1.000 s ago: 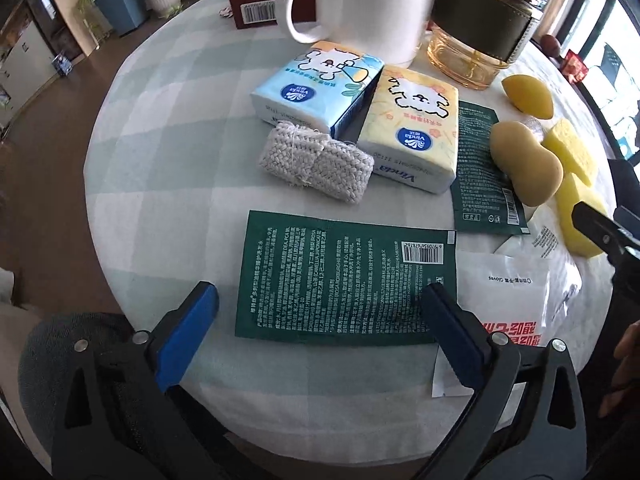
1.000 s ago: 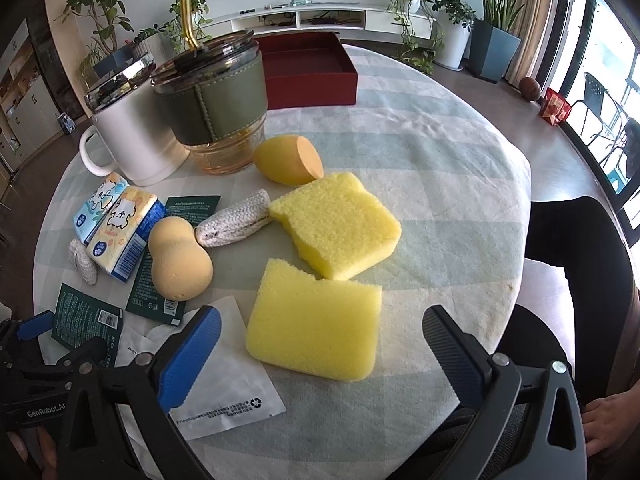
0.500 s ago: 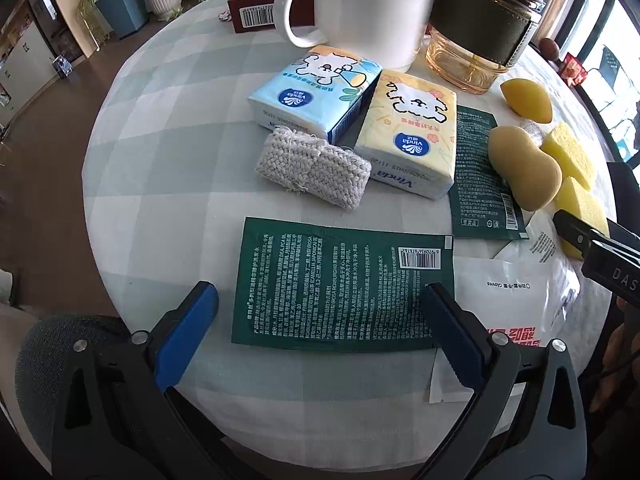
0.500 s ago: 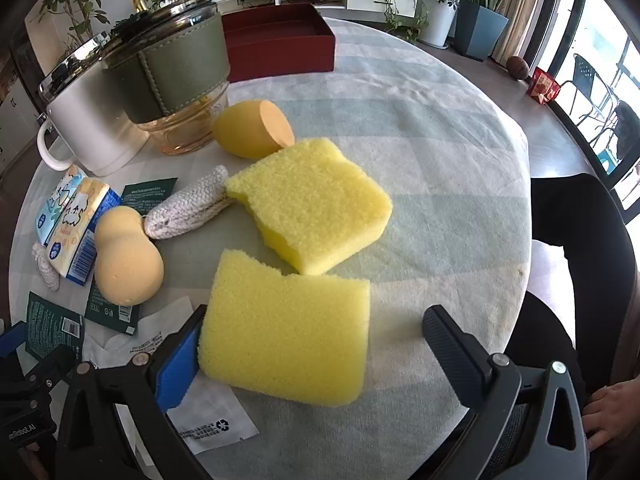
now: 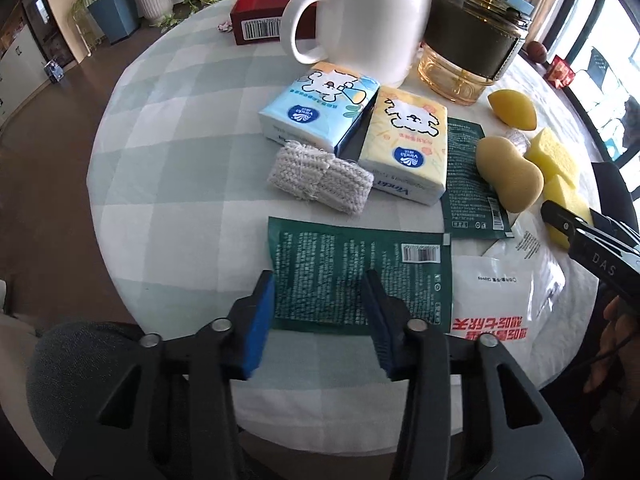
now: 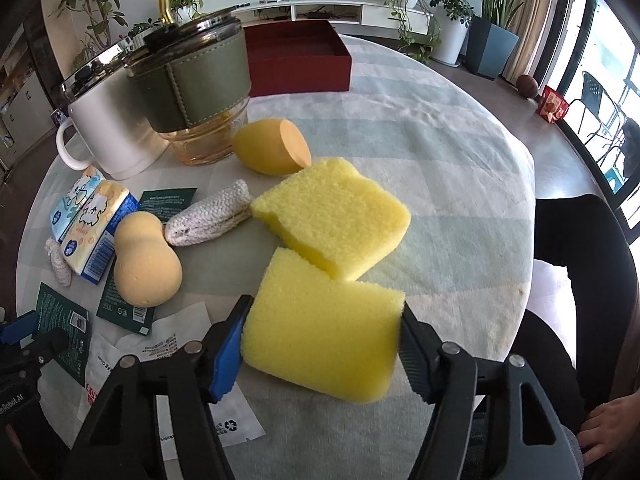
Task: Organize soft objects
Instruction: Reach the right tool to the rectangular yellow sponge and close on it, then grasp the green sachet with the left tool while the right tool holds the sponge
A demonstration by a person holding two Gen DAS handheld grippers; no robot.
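1. In the right wrist view, the right gripper sits at the lower centre of the frame, its blue-padded fingers pressed against both sides of a yellow sponge block, a porous, roughly rectangular slab.
2. A second yellow sponge lies just above it at frame centre, the same coarse foam, thick and with a notch cut in its left edge; the two sponges touch at one corner.
3. Above that, a smooth egg-shaped makeup sponge in orange-yellow shows one flat sliced face; a gourd-shaped beige sponge rests at centre left on a dark green foil sachet.
4. A grey-white knitted roll with a ribbed weave lies between the gourd sponge and the notched sponge.
5. In the left wrist view, the left gripper is at the lower centre, fingers at a narrow gap either side of a flat green sachet printed with small text and a barcode; whether the pads press it I cannot tell.
6. Above the sachet, a second knitted pad lies touching two glossy tissue packs, one blue, one yellow, both with a cartoon animal.
7. A white mug and a glass tumbler with a dark olive leather-look sleeve stand at the top; a red box is at upper left.
8. A crinkled white plastic packet lies at lower right on the pale green checked tablecloth.
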